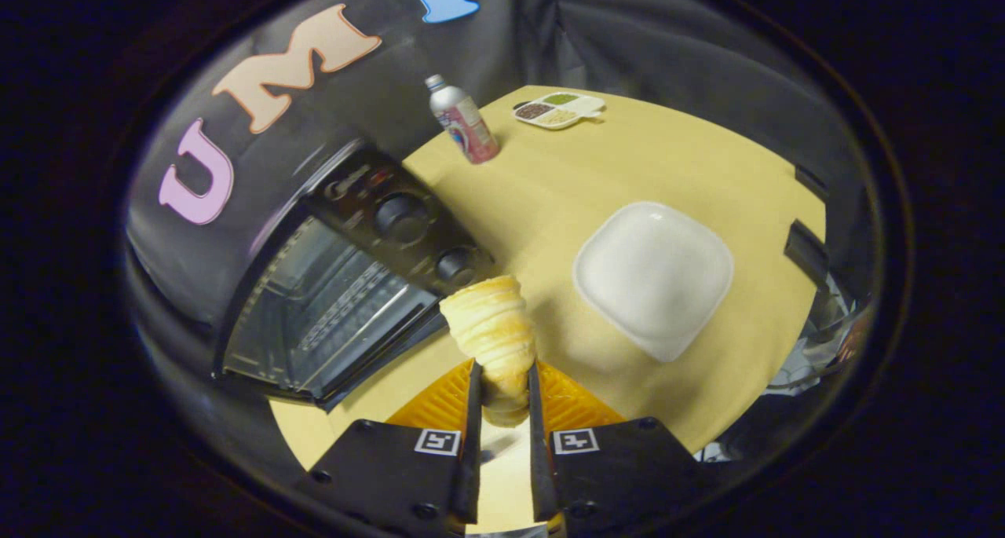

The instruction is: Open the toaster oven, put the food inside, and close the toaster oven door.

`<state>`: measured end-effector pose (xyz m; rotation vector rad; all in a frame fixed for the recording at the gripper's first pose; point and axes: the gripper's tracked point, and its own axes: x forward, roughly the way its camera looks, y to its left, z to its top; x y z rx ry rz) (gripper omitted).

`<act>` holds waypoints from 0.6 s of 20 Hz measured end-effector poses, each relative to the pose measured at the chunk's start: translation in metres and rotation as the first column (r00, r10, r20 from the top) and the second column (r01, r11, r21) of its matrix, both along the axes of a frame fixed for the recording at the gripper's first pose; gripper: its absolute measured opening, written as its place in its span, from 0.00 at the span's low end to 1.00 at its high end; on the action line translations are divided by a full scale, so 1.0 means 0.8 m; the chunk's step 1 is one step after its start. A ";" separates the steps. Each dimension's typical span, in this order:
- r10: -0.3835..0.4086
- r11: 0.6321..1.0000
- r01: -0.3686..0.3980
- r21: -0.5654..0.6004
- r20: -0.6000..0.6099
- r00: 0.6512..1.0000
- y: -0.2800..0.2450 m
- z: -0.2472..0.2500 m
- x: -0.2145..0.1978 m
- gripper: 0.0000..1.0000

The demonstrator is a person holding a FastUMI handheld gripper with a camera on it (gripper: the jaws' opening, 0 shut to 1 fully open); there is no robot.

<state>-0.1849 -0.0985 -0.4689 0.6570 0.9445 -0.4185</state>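
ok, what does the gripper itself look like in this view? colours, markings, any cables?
The gripper has two thin, flat black fingers running forward from blocky black carriages studded with small screws. Each carriage carries a square black-and-white fiducial tag. Ribbed orange plastic pieces flank the fingers on both sides. No cables show.

claw point(502, 385) cam | looks down-forward | tabletop point(550, 200) seemingly near

item count, tabletop

one toaster oven point(330, 287), one croissant point(491, 330) held in one gripper point(502, 381), one white square plate point(655, 275), one bottle point(463, 122), one three-compartment dish point(559, 108), upper centre of frame.
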 end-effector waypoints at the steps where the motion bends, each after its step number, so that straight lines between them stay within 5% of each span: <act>1: 0.000 1.000 -0.001 0.023 0.013 1.000 0.016 0.004 0.003 0.29; 6: -0.049 0.986 0.033 0.165 0.098 0.994 0.087 0.018 0.041 0.29; 12: -0.191 0.923 0.117 0.366 0.172 0.966 0.143 0.029 0.105 0.29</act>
